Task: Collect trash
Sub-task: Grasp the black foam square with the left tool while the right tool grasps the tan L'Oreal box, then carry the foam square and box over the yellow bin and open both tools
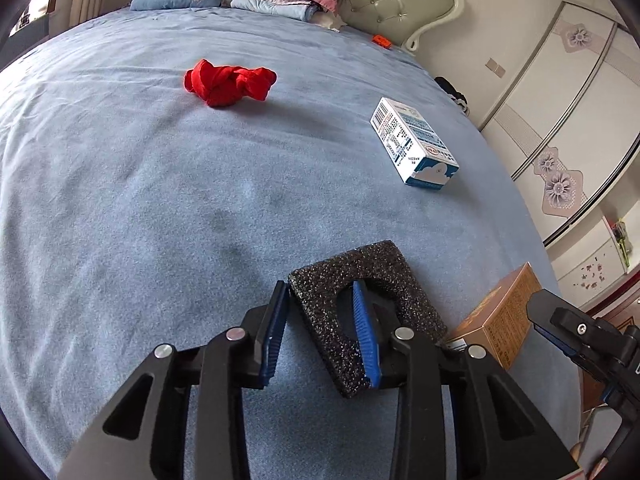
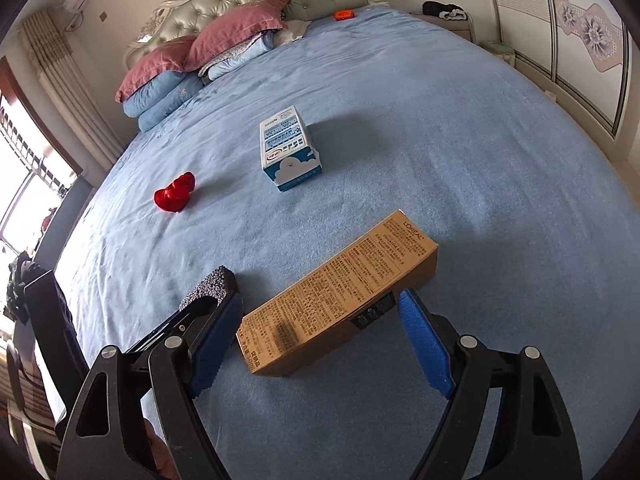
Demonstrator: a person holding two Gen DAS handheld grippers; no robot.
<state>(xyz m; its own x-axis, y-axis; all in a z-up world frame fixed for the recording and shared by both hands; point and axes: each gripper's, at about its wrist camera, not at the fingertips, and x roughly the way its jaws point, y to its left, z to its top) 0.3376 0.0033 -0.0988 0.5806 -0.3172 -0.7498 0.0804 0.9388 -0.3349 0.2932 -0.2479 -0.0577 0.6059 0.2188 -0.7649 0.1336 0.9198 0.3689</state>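
Wide blue fleece bedspread [image 2: 440, 140] carries the litter: long tan cardboard carton [image 2: 340, 292] printed "L'ORÉAL", dense small print unreadable, lying between the spread pads of the right gripper [image 2: 316, 344], untouched. Beyond it, a white-and-blue milk carton [image 2: 290, 148], label illegible. Nearest the left gripper [image 1: 324, 332], a black speckled foam piece [image 1: 360, 288] pinched through its cut-out; red crumpled wrapper [image 1: 228, 82] well apart.

"L'ORÉAL" on brown carton [image 2: 340, 292], its small print and the milk carton's [image 2: 290, 148] print unreadable
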